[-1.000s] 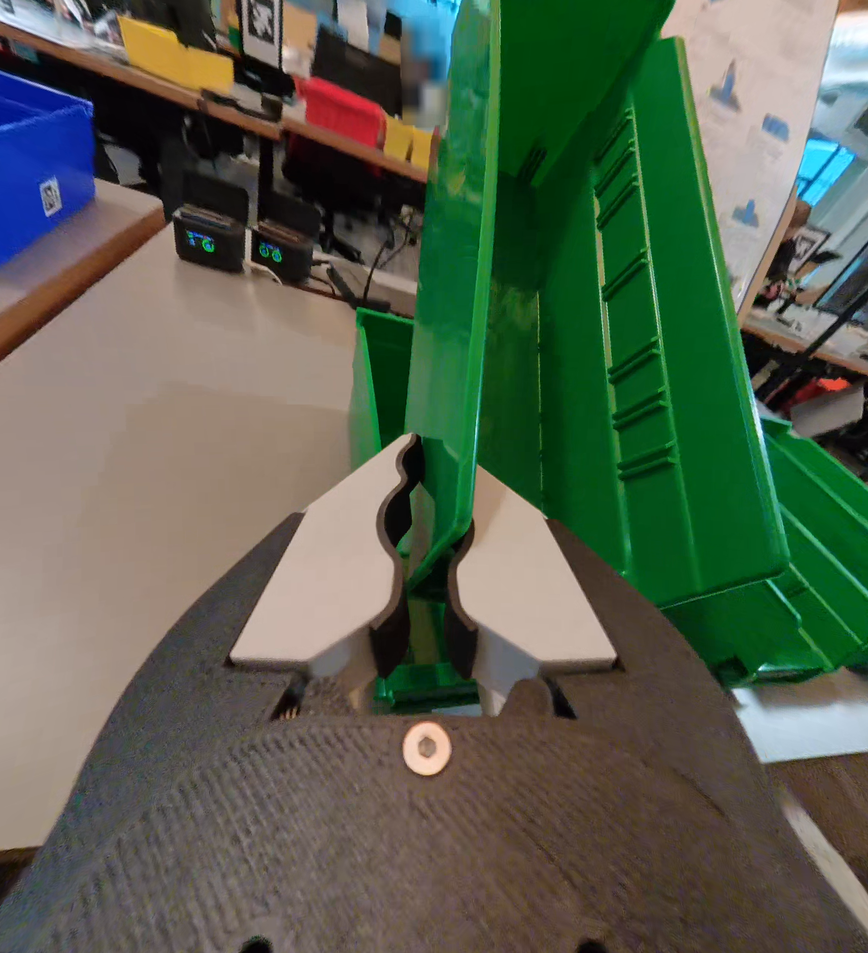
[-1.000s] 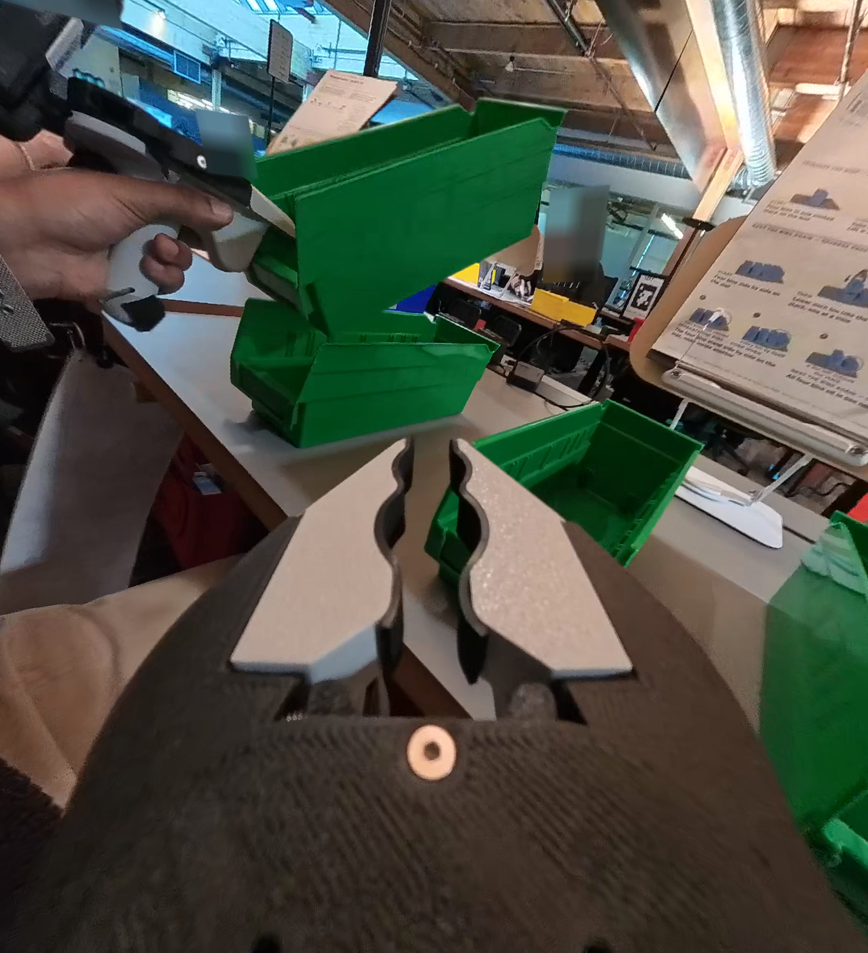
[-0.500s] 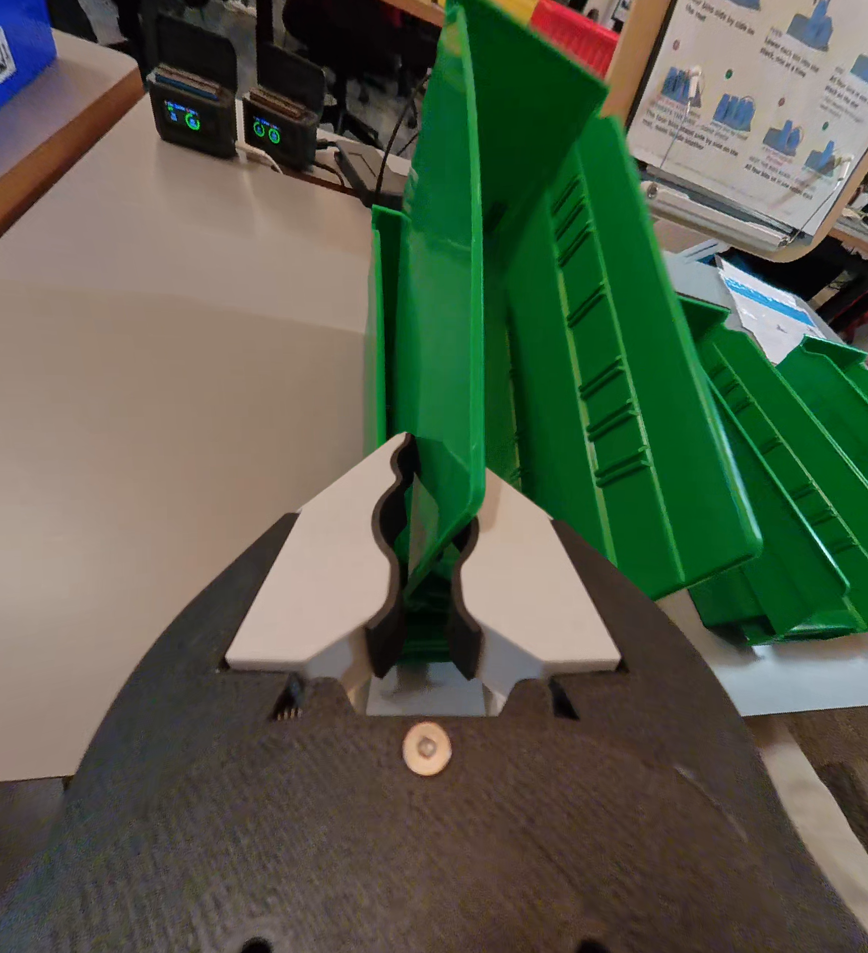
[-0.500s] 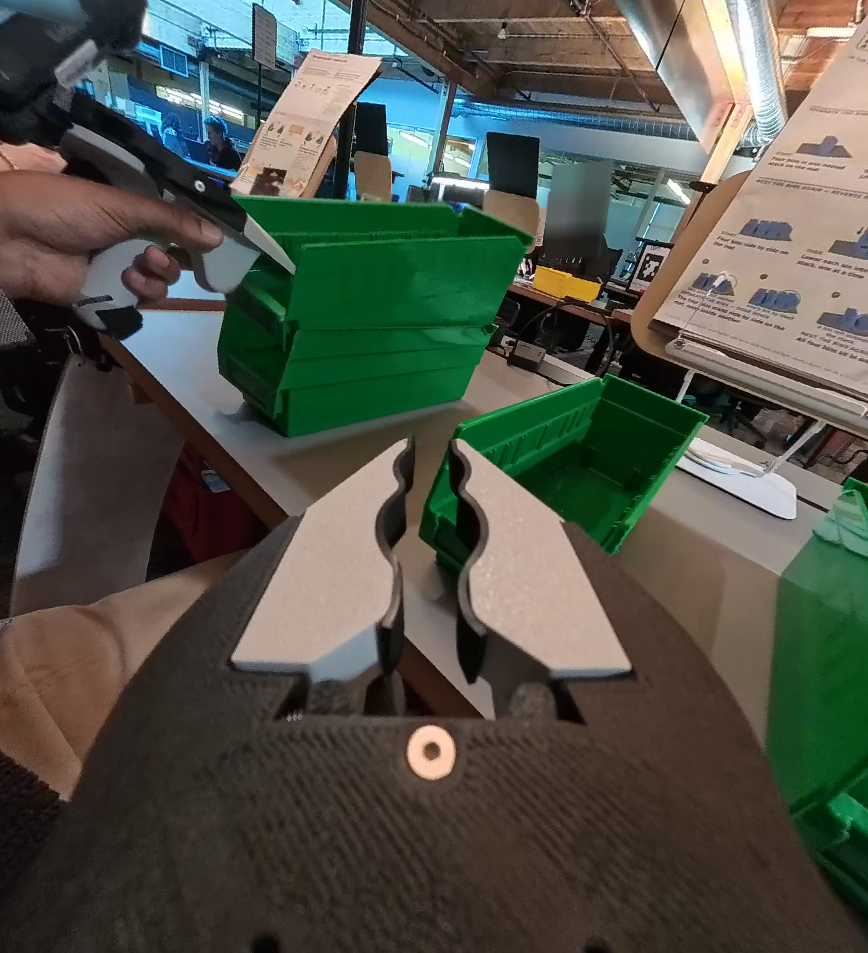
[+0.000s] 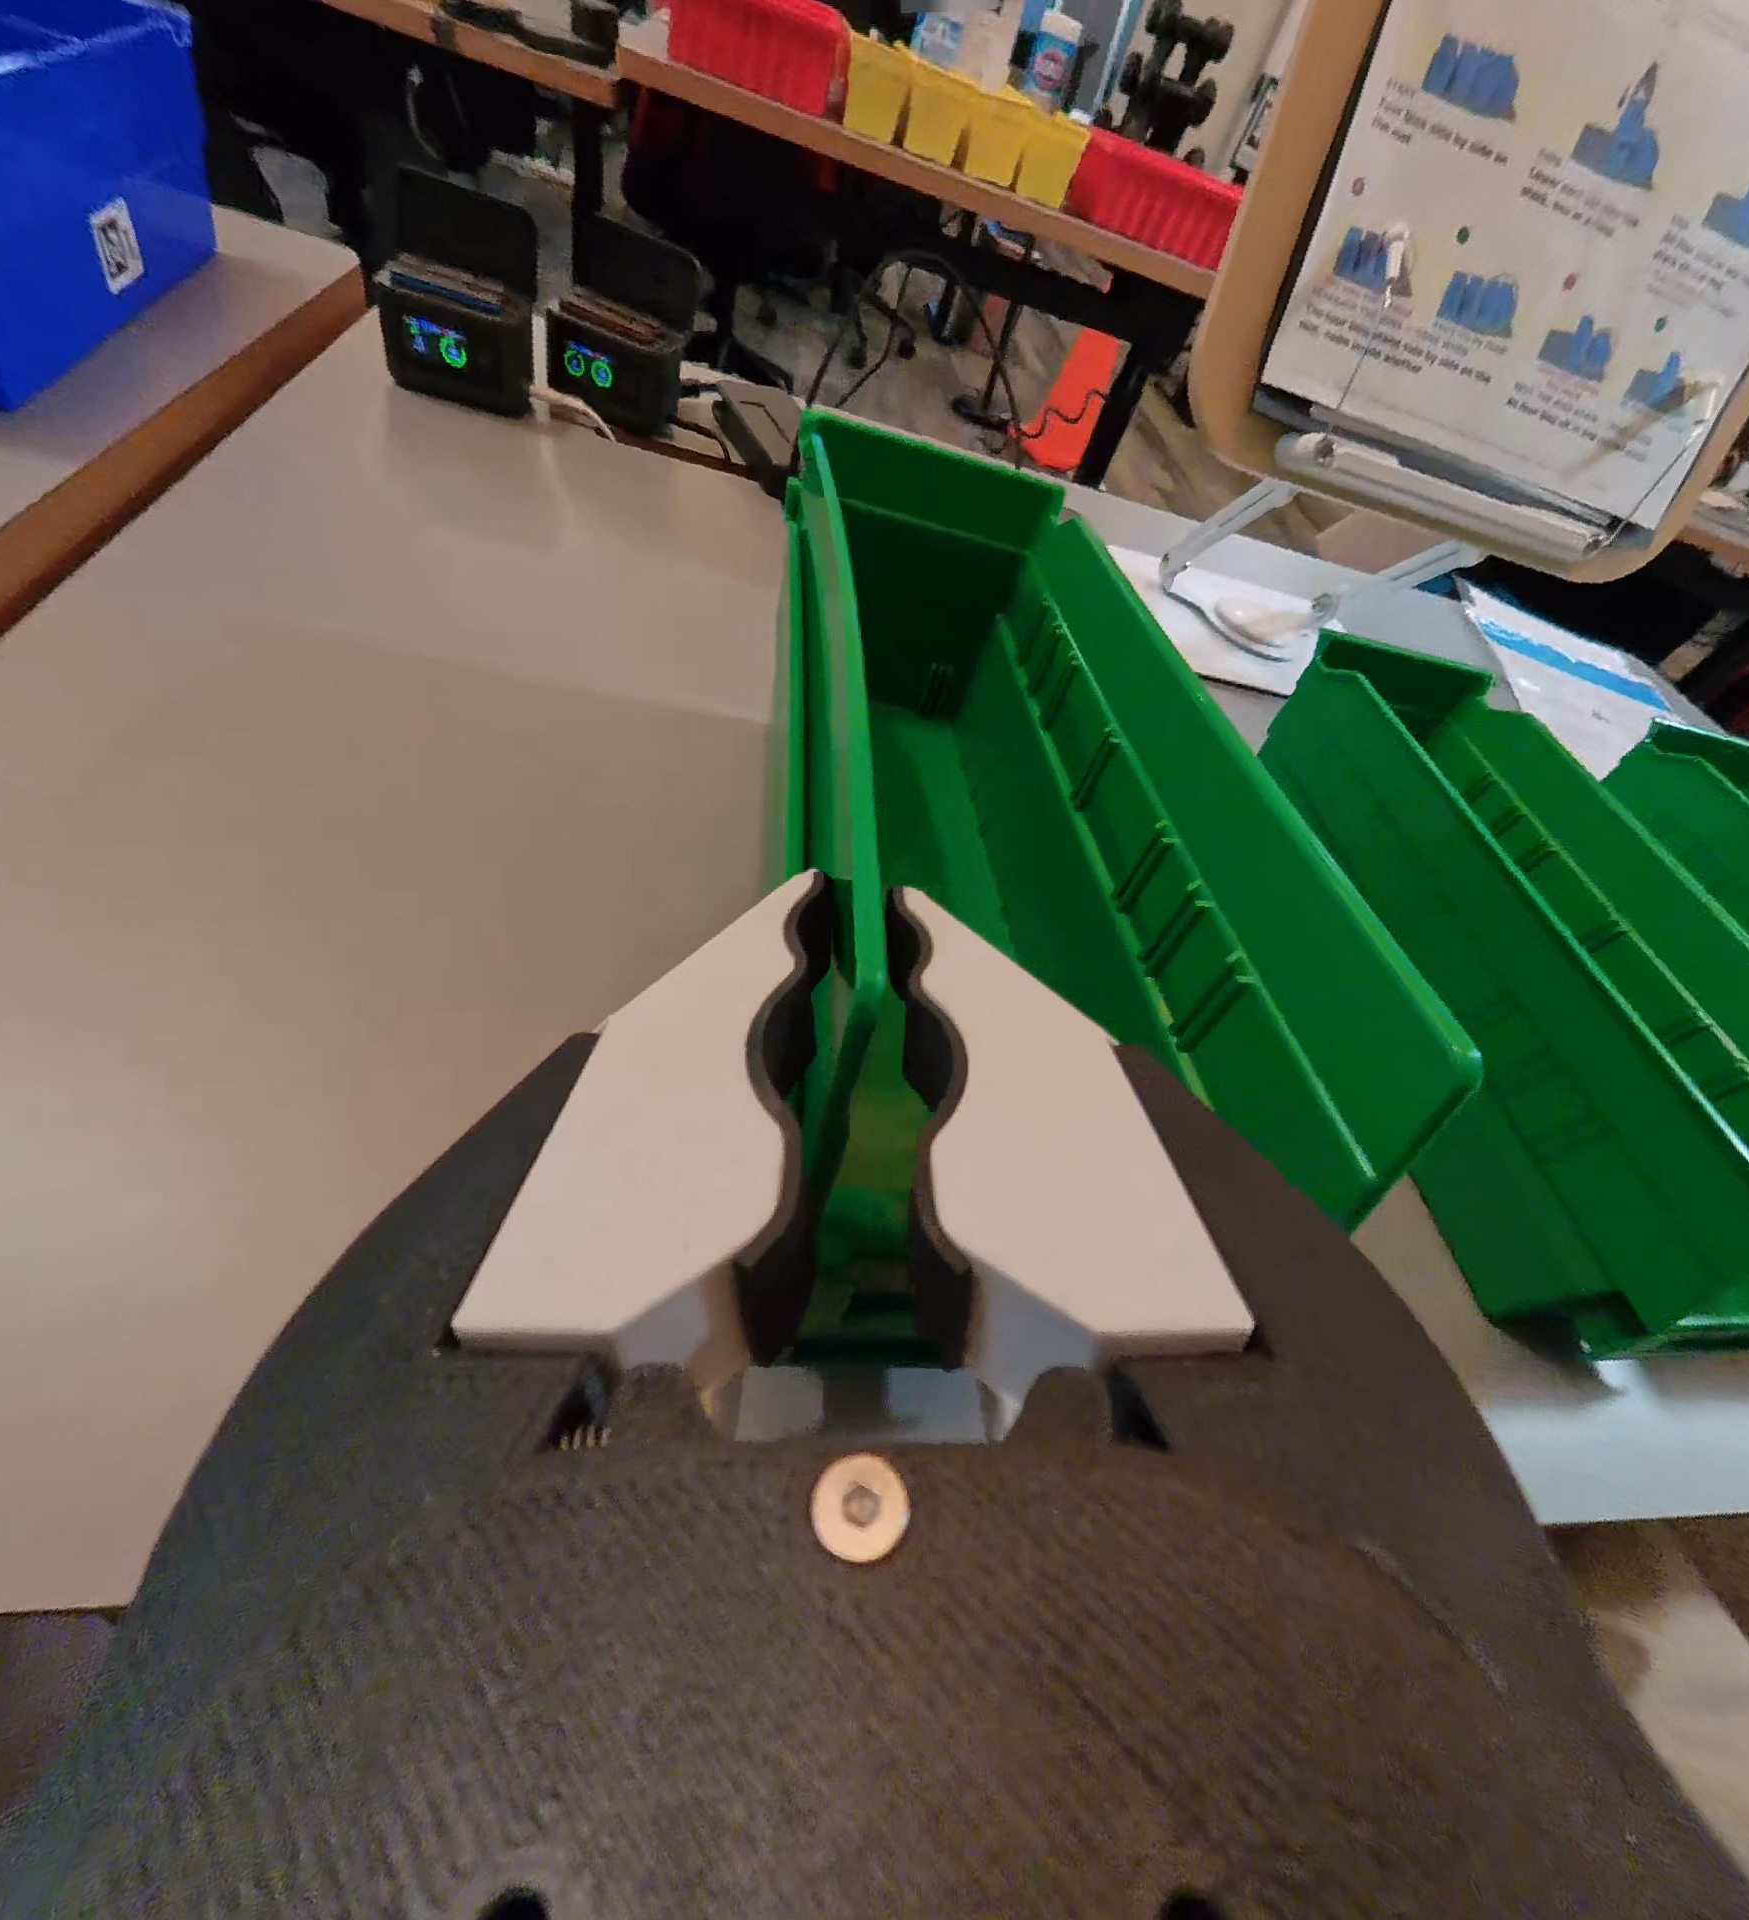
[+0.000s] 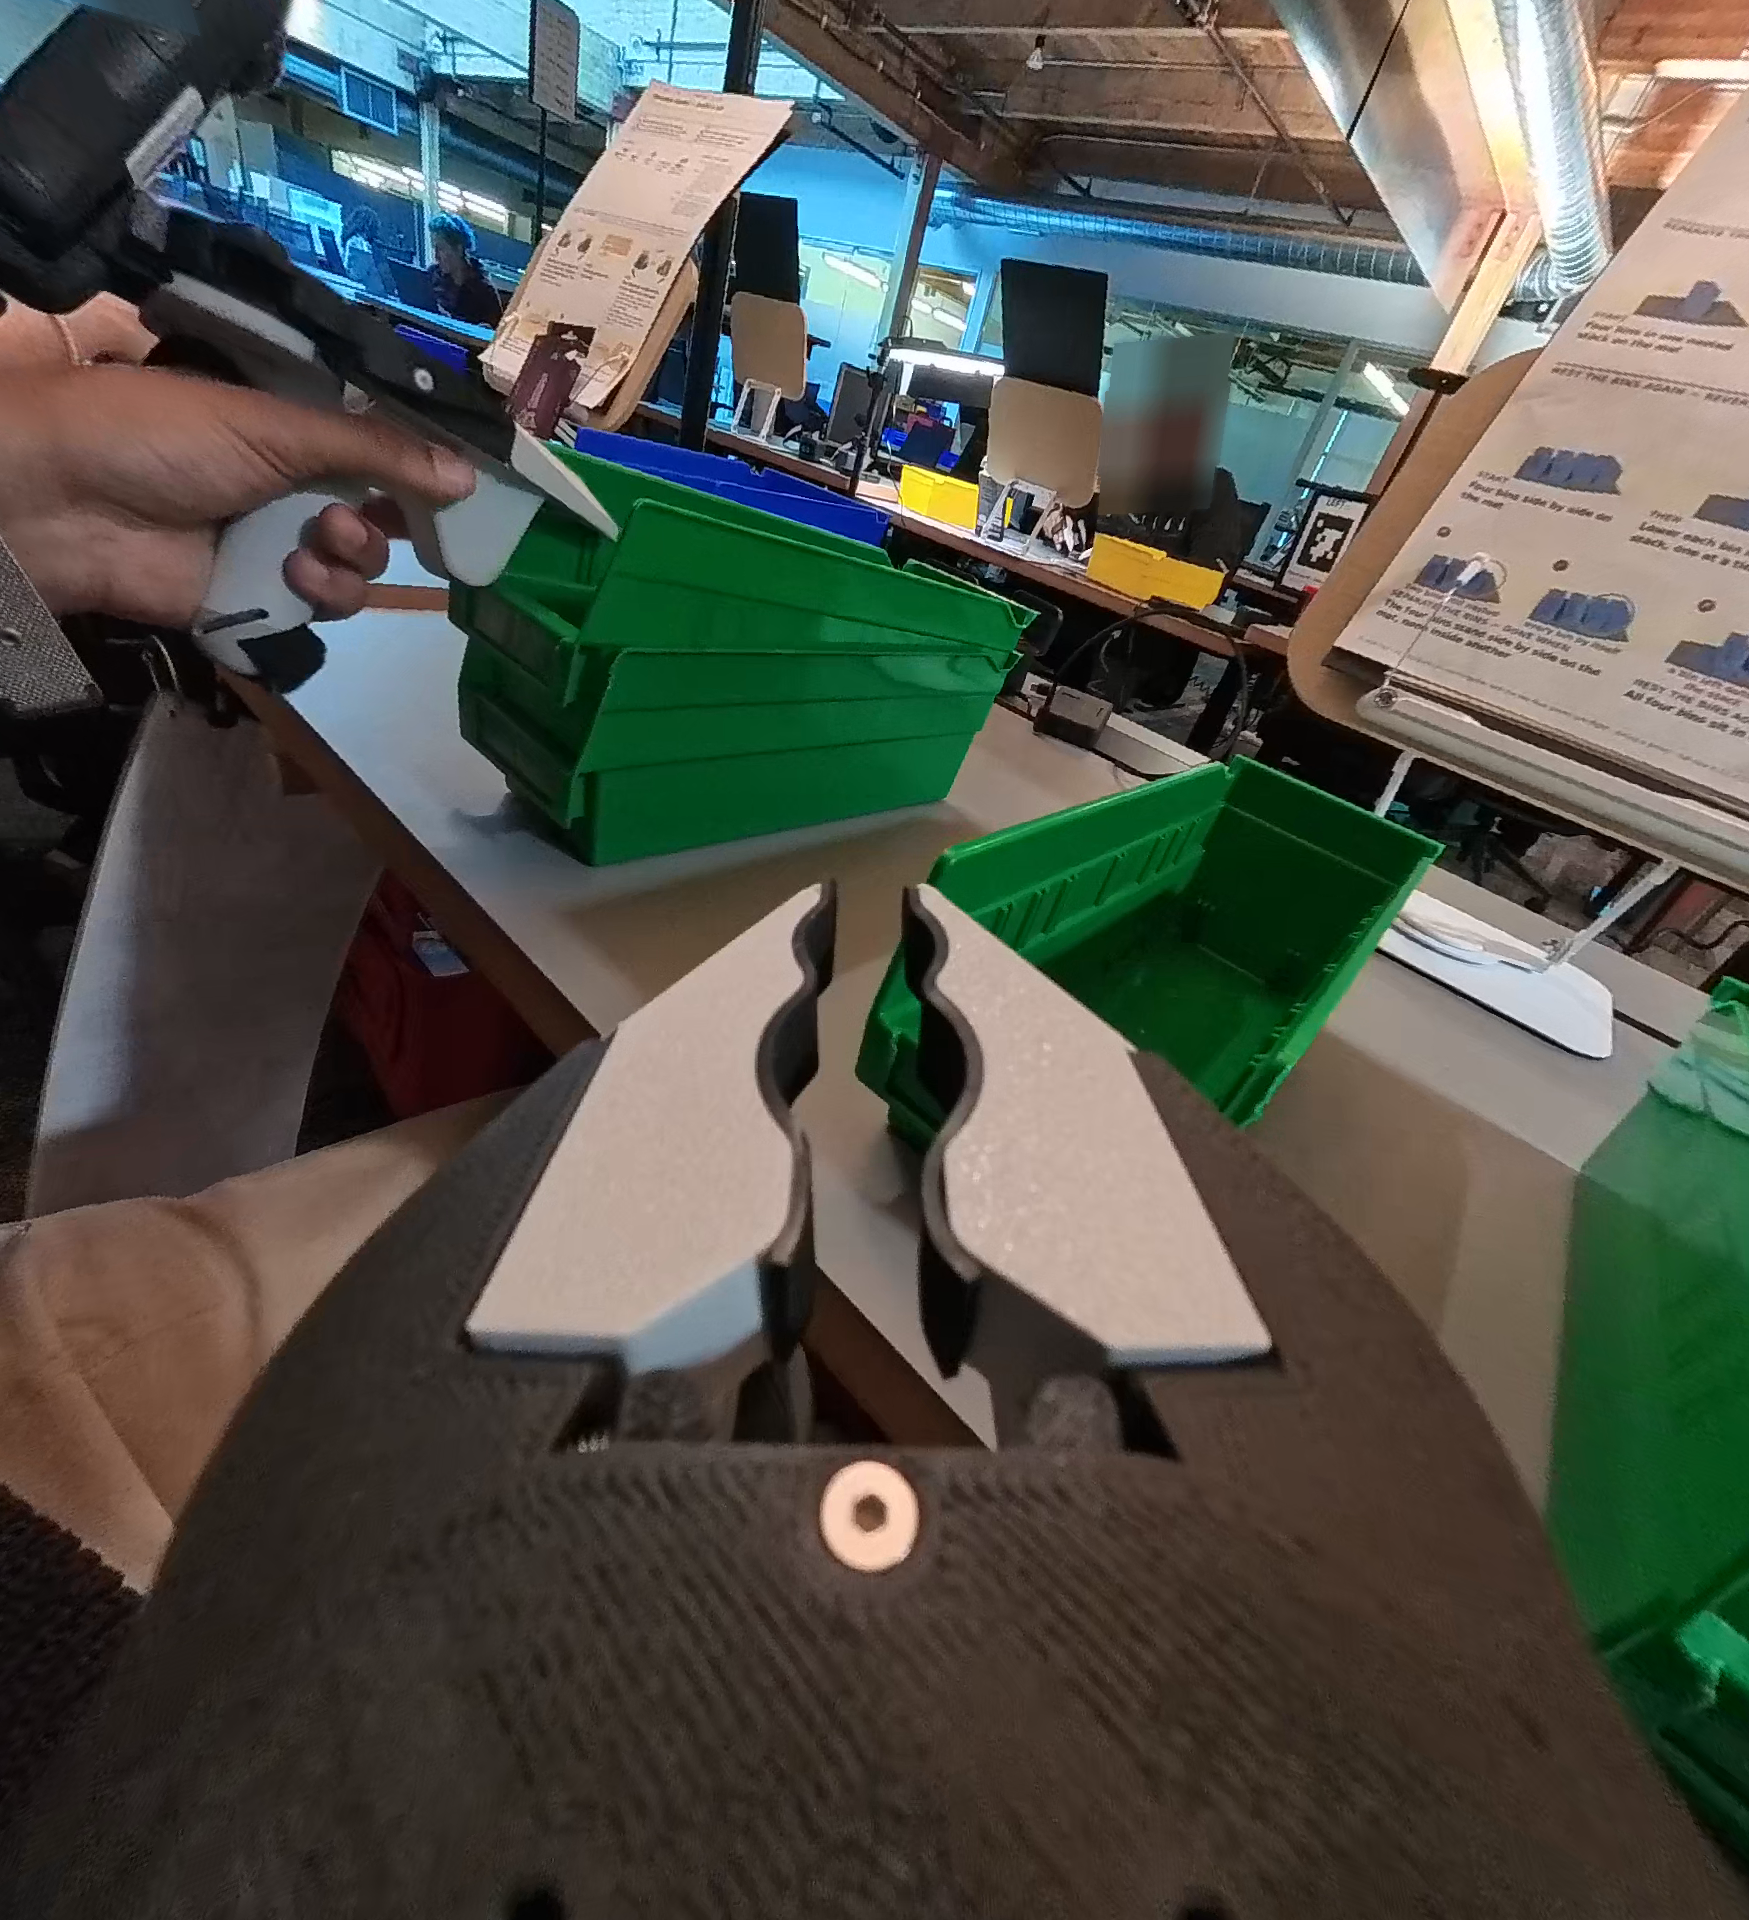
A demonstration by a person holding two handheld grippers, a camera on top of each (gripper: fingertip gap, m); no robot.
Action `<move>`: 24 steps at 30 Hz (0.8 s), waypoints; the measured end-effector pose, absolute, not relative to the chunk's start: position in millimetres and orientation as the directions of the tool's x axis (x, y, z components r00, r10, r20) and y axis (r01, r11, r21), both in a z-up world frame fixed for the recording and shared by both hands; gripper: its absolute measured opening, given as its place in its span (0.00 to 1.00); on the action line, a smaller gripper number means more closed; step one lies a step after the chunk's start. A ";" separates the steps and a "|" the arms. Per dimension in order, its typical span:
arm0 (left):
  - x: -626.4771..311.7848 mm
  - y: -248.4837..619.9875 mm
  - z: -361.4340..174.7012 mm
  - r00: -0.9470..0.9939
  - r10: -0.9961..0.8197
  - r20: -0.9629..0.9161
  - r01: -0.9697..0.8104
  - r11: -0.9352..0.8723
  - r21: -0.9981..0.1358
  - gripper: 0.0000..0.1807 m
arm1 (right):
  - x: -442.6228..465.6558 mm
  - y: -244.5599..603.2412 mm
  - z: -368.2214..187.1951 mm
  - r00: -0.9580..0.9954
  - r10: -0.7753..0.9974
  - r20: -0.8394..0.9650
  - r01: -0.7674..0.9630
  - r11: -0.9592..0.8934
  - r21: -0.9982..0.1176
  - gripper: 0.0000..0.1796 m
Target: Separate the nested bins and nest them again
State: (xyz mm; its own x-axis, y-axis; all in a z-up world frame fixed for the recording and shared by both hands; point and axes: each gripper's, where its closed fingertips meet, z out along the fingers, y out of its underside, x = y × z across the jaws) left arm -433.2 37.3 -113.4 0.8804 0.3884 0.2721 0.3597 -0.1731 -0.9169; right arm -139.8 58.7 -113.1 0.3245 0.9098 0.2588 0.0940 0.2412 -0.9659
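On the table (image 5: 350,727), left tongs (image 5: 857,914) clamping top nested bin (image 6: 797,592); right tongs (image 6: 870,914) slightly parted, empty

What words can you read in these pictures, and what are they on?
Board: printed lines beside blue drawings; I don't repeat writing.
Blue bin: a black-and-white code sticker, no words.
Two small screens: green symbols, too small to read.
Green bins: no writing seen.

Grey table (image 5: 278,831), exposed ceiling ducts (image 6: 1452,135)
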 end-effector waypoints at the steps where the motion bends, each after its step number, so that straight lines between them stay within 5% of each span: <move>1: -434.4 36.5 -112.0 0.880 0.395 0.262 0.348 -0.163 -0.923 0.03 | -139.7 58.3 -113.3 0.323 0.910 0.261 0.095 0.243 -0.965 0.06; 14: -430.7 30.4 -84.1 0.892 0.340 0.298 0.289 0.076 -0.954 0.01 | -139.5 59.1 -115.1 0.321 0.909 0.266 0.103 0.246 -0.964 0.06; 24: -432.8 35.8 -110.9 0.876 0.367 0.314 0.333 0.011 -0.943 0.01 | -140.1 58.9 -115.7 0.320 0.908 0.269 0.106 0.248 -0.963 0.06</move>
